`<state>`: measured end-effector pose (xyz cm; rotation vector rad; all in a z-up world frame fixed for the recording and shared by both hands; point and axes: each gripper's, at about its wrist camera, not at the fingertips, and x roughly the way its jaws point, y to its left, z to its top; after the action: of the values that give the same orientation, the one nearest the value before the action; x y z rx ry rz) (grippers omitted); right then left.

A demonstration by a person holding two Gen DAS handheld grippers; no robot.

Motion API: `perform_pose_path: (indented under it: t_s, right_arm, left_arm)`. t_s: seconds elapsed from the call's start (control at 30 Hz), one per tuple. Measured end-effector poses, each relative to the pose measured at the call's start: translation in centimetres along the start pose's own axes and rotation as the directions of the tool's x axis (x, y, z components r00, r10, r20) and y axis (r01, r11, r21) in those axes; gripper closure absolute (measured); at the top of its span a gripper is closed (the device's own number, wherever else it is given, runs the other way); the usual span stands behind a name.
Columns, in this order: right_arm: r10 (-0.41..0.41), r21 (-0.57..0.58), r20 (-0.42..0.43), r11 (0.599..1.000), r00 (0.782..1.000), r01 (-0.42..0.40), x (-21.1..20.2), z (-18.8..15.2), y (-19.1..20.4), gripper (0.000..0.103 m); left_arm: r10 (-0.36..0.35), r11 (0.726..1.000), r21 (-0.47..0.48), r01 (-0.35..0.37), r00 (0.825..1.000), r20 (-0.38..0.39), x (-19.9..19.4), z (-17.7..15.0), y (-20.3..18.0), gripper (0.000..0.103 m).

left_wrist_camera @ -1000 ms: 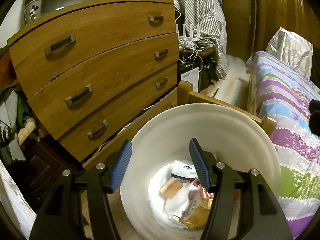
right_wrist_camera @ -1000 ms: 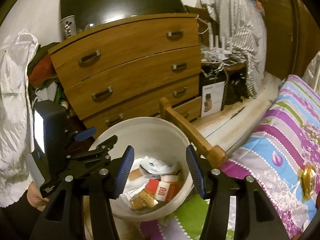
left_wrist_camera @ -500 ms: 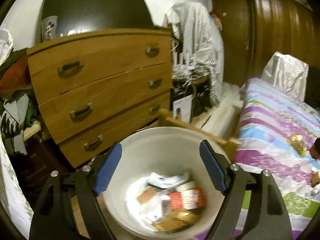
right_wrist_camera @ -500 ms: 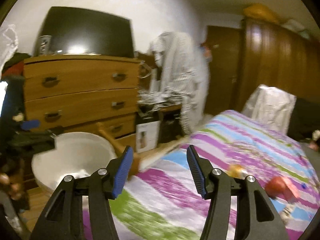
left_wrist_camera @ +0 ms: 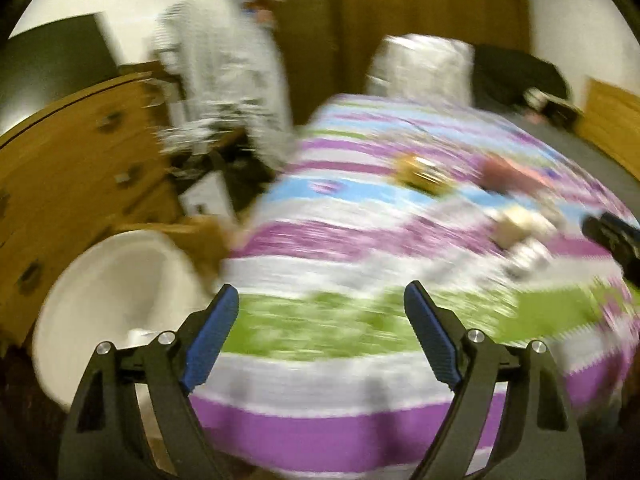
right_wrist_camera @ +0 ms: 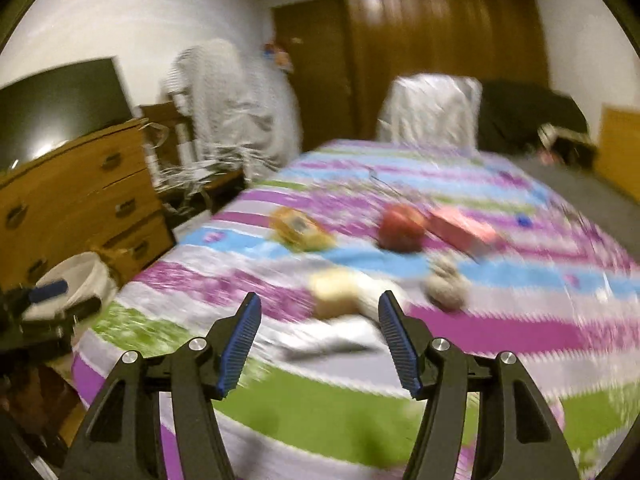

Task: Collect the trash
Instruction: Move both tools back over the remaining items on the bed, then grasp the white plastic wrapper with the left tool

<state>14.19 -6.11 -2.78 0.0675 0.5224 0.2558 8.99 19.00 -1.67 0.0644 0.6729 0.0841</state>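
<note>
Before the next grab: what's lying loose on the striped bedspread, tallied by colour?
Yellow-orange crinkled packet: 1
Red round object: 1
Pink flat box: 1
Cream-coloured lump: 1
Grey-white crumpled ball: 1
Total: 5. The views are blurred, so smaller scraps could be missed.

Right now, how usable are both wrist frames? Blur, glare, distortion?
Left wrist: heavy motion smear over the striped bedspread and the white bin; only the left gripper is sharp, nothing between its fingers. Right wrist: milder smear; the red round item and yellow packet are readable by colour only. Both: fisheye bending, dark corners, glare on the wardrobe.
</note>
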Motion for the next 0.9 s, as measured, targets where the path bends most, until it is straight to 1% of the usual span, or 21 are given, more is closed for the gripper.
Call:
perform_pose_path:
  t_s: [0.07,0.13,0.2,0.23,0.37,0.43,0.47,0.5,0.53,0.57,0.6,0.67,0.73,0.77,0.9]
  right_arm:
    - [-0.008,0.068,-0.011,0.998,1.000,0.009,-0.6,-1.0,-3.0,0.041]
    - [-0.012,0.127,-0.015,0.992,1.000,0.014,-1.2,-2.1,-5.3,0.041]
    - [-0.011,0.182,-0.020,0.983,1.000,0.014,-1.6,-3.1,-7.6,0.041]
    - [-0.011,0.198,-0.020,0.980,1.000,0.015,-1.8,-3.4,-8.2,0.041]
    - [-0.003,0.272,-0.016,0.962,1.000,0.008,-2.1,-4.4,-11.2,0.041]
    - [0.001,0.300,-0.014,0.954,1.000,0.003,-2.1,-4.7,-12.3,0.041]
    - [0.005,0.314,-0.016,0.949,1.000,0.000,-1.9,-4.9,-12.9,0.041]
    - [0.009,0.326,-0.019,0.945,1.000,-0.002,-1.8,-4.9,-13.4,0.041]
    - [0.012,0.335,-0.021,0.942,1.000,-0.005,-1.7,-5.0,-13.7,0.041]
    - [0.018,0.344,-0.026,0.939,1.000,-0.008,-1.5,-5.3,-14.1,0.041]
    - [0.019,0.346,-0.028,0.938,0.999,-0.008,-1.5,-5.3,-14.3,0.041]
    - [0.029,0.342,-0.032,0.939,0.999,-0.016,-1.3,-5.5,-14.5,0.041]
    - [0.036,0.333,-0.034,0.942,0.999,-0.023,-1.5,-5.4,-14.2,0.041]
    - [0.043,0.324,-0.035,0.945,0.998,-0.030,-1.5,-5.4,-13.9,0.041]
    - [0.090,0.280,-0.045,0.957,0.995,-0.074,-1.2,-4.9,-12.1,0.041]
  left_arm:
    - [-0.068,0.995,0.070,0.070,0.997,-0.024,1.0,-0.1,-2.7,0.022]
    - [-0.137,0.981,0.132,0.142,0.989,-0.047,2.2,0.0,-5.3,0.022]
    - [-0.211,0.960,0.172,0.222,0.974,-0.077,3.3,0.4,-7.7,0.022]
    - [-0.243,0.949,0.184,0.255,0.966,-0.087,3.8,0.7,-8.7,0.022]
    - [-0.337,0.907,0.221,0.358,0.933,-0.127,6.6,2.4,-12.3,0.024]
    - [-0.349,0.895,0.239,0.376,0.925,-0.147,8.0,2.8,-14.1,0.024]
    - [-0.340,0.894,0.251,0.371,0.927,-0.156,8.8,2.9,-14.9,0.025]
    - [-0.337,0.890,0.266,0.372,0.926,-0.168,9.3,2.9,-15.7,0.029]
    - [-0.345,0.878,0.282,0.387,0.920,-0.188,9.8,2.8,-16.4,0.034]
    - [-0.356,0.863,0.299,0.408,0.910,-0.213,10.3,2.6,-16.9,0.055]
    - [-0.357,0.852,0.316,0.418,0.904,-0.234,10.4,2.2,-17.5,0.069]
    - [-0.365,0.841,0.341,0.421,0.905,-0.218,9.9,1.6,-17.6,0.073]
    - [-0.398,0.833,0.325,0.448,0.893,-0.213,8.9,1.1,-16.9,0.074]
    - [-0.407,0.835,0.310,0.453,0.890,-0.205,8.3,0.8,-16.3,0.074]
    - [-0.409,0.870,0.218,0.443,0.894,-0.186,5.8,-0.7,-12.8,0.074]
